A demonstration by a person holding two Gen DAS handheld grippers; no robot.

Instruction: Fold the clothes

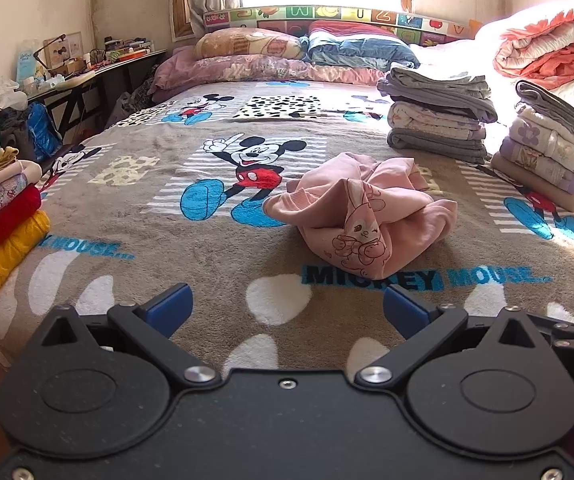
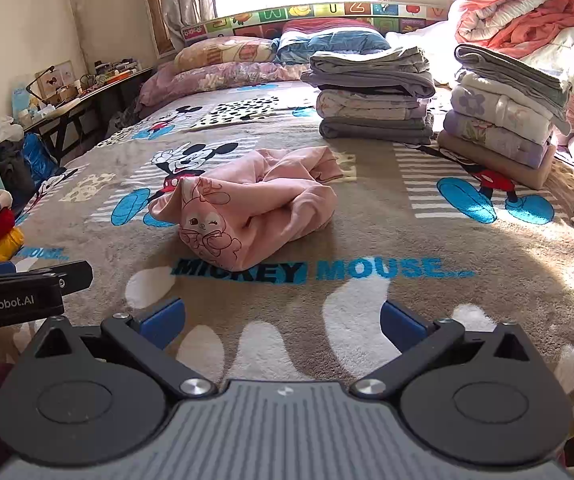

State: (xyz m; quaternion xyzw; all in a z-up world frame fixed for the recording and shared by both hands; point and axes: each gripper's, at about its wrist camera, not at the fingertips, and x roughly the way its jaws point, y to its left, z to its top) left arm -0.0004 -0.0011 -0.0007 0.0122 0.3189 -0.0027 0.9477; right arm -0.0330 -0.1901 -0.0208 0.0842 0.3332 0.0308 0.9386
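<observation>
A crumpled pink sweatshirt (image 1: 361, 210) with a cartoon rabbit print lies in a heap in the middle of the bed; the right wrist view shows the same pink sweatshirt (image 2: 255, 208). My left gripper (image 1: 287, 310) hovers over the bed's near edge, short of the heap, open with nothing between its blue pads. My right gripper (image 2: 283, 320) stands open beside it, also empty and short of the garment. The left gripper's body shows at the left edge of the right wrist view.
Two stacks of folded clothes (image 1: 439, 116) (image 1: 547, 148) stand at the back right of the Mickey Mouse blanket (image 1: 167, 240). Another folded pile (image 1: 3, 216) sits at the left edge. Pillows (image 1: 247, 52) and rolled quilts (image 1: 551, 44) lie at the head. A cluttered desk (image 1: 87, 68) stands left.
</observation>
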